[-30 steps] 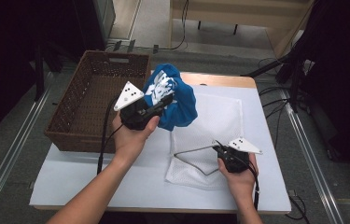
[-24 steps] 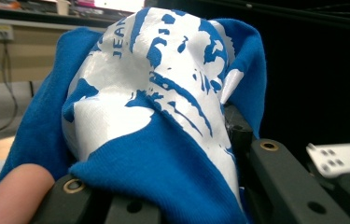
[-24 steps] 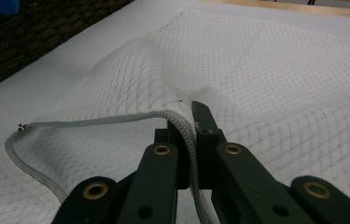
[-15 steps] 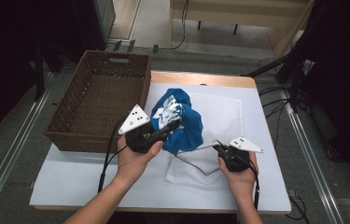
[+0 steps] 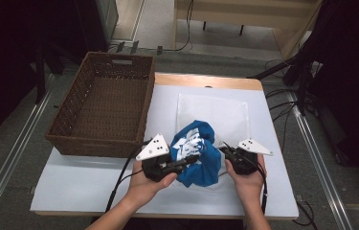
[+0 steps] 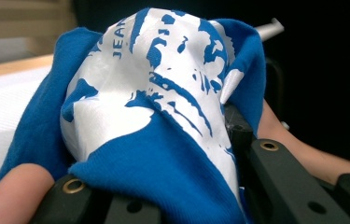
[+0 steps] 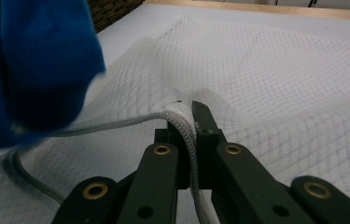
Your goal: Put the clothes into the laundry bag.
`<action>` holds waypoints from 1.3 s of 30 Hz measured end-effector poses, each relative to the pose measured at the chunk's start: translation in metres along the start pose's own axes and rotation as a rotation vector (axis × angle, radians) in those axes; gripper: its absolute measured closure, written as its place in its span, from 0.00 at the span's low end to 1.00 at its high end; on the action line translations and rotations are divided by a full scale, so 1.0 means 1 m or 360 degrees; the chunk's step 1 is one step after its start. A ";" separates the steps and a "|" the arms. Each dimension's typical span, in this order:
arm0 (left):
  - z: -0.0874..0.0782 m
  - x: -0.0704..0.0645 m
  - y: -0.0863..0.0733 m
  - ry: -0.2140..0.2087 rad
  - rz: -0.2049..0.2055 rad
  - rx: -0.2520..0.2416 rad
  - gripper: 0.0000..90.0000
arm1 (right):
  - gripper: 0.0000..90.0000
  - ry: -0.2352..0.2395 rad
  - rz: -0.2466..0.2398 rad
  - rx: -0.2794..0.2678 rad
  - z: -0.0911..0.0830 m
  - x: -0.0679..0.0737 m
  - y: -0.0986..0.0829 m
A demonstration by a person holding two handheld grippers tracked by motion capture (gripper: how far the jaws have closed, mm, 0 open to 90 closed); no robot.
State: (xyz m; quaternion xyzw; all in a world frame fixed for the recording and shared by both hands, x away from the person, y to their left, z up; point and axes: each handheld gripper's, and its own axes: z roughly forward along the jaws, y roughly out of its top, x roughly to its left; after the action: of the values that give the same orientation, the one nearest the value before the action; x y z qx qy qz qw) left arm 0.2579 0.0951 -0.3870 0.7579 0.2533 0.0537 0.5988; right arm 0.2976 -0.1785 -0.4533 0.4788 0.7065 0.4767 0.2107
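A blue garment with a white print [image 5: 197, 154] hangs bunched from my left gripper [image 5: 192, 159], which is shut on it. The cloth [image 6: 163, 107] drapes over the jaws in the left gripper view. It sits low over the near end of a white mesh bag [image 5: 213, 111] lying flat on the table. My right gripper [image 5: 226, 150] is shut on the bag's corded rim [image 7: 182, 122] and holds that edge up, close to the right of the garment [image 7: 28, 70]. The two grippers are almost side by side.
An empty brown wicker basket [image 5: 105, 103] stands at the left of the white table top [image 5: 81, 184]. The bag's far end [image 7: 294, 70] lies flat toward the wooden back edge [image 5: 206, 80]. Cables trail from both grippers toward the person.
My left gripper has carried the blue garment from beside the basket down and toward the person, to the raised bag rim. The right gripper has kept its hold in place.
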 end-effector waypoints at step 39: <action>0.036 0.040 -0.044 0.0265 -0.0297 0.0404 0.33 | 1.00 0.0023 0.0018 -0.0024 -0.004 0.003 0.008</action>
State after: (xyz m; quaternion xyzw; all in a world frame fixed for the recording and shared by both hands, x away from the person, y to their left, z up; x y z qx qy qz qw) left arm 0.2920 0.0881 -0.4474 0.7934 0.3760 0.0279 0.4778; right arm 0.2968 -0.1767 -0.4442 0.4776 0.7017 0.4867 0.2065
